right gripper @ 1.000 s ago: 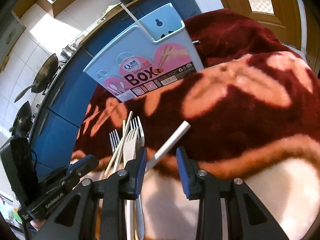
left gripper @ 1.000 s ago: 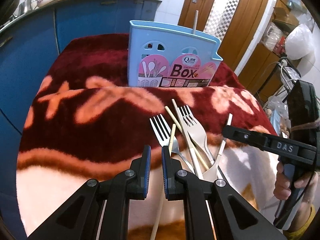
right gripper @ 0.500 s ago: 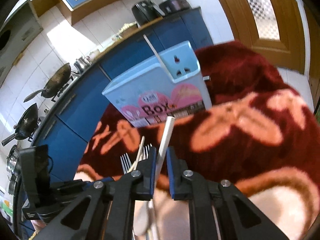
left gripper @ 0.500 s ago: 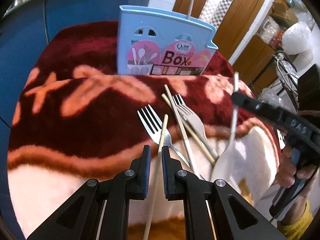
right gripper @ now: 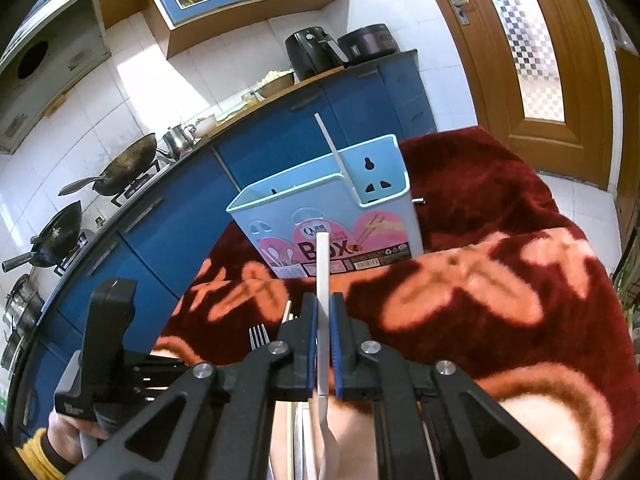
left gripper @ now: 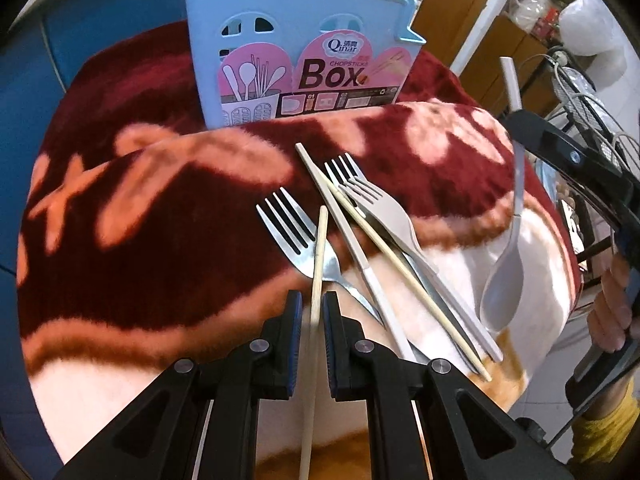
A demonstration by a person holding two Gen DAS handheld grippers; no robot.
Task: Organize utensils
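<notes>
A light blue utensil box (left gripper: 304, 40) (right gripper: 328, 216) stands at the far side of the blanket, with one white handle (right gripper: 332, 148) sticking out of its right compartment. My left gripper (left gripper: 312, 308) is shut on a wooden chopstick (left gripper: 320, 248) that crosses a steel fork (left gripper: 296, 236). Beside them lie a beige fork (left gripper: 380, 208), another steel fork and two more chopsticks (left gripper: 384, 252). My right gripper (right gripper: 323, 320) (left gripper: 516, 118) is shut on the handle of a white spoon (right gripper: 322, 264). The spoon (left gripper: 502, 292) hangs bowl down above the blanket's right side.
A red and cream blanket (left gripper: 120, 200) covers the table, which drops off at the right. Blue cabinets with woks (right gripper: 128, 160) run behind the box. A wooden door (right gripper: 540, 60) stands to the right. A hand in a yellow sleeve (right gripper: 60, 432) holds the left tool.
My right gripper closed on the white spoon's handle and lifted it off the blanket, so it now hangs upright. My left gripper moved closer over the utensil pile, tilting down.
</notes>
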